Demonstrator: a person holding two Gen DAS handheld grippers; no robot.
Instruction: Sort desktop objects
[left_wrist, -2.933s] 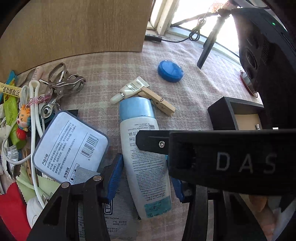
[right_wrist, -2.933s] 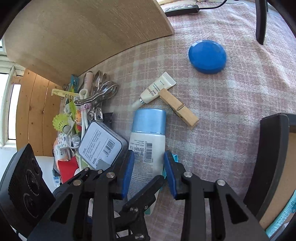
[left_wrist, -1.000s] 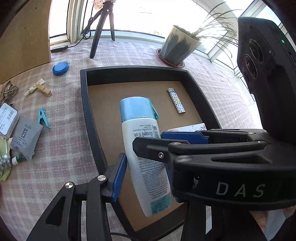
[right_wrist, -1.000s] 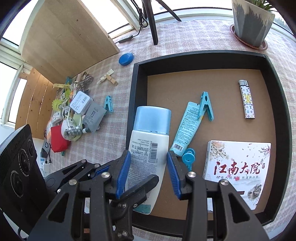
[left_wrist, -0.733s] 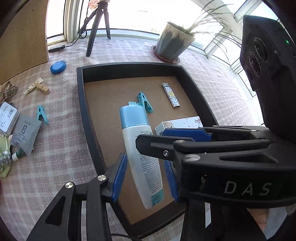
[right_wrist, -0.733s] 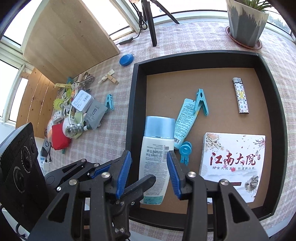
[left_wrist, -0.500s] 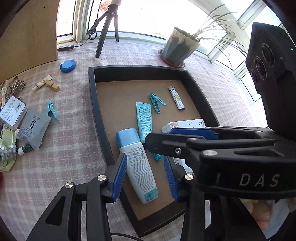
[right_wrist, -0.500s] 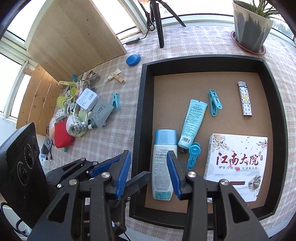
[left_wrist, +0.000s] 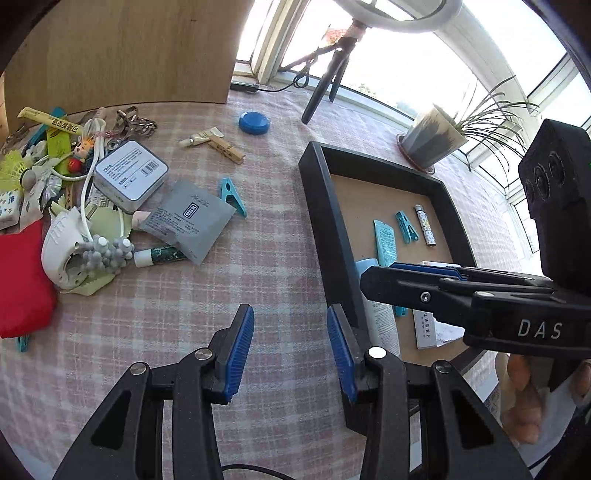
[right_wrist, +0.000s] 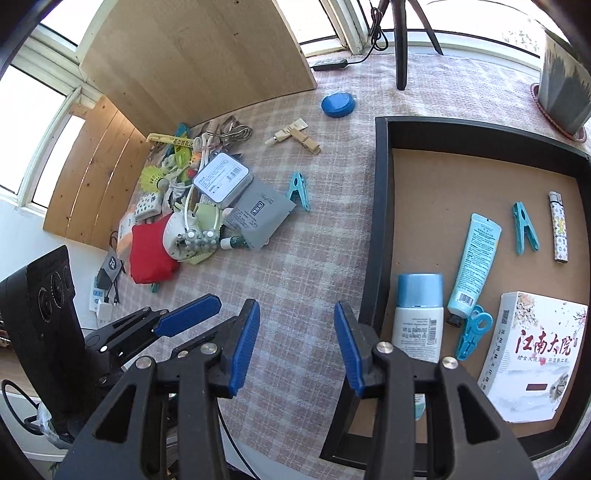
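Observation:
The white bottle with a blue cap (right_wrist: 419, 318) lies flat in the black tray (right_wrist: 376, 206), near its left wall, beside a teal tube (right_wrist: 474, 258), teal clips, a lighter (right_wrist: 558, 230) and a printed box (right_wrist: 535, 354). In the left wrist view the bottle (left_wrist: 376, 317) is partly hidden behind the right gripper. My left gripper (left_wrist: 290, 349) is open and empty above the checked cloth, left of the tray (left_wrist: 332, 221). My right gripper (right_wrist: 295, 347) is open and empty over the cloth at the tray's left edge.
A heap of small items lies at the left: a tin (left_wrist: 129, 177), grey pouch (left_wrist: 188, 219), red pouch (left_wrist: 20, 284), teal clip (left_wrist: 231, 194), wooden peg (left_wrist: 226, 147), blue lid (left_wrist: 253, 122). A plant pot (left_wrist: 430, 142), tripod and wooden board stand behind.
Both grippers carried the bottle from the heap to the tray, let it go there, then drew back left over the cloth, open and empty.

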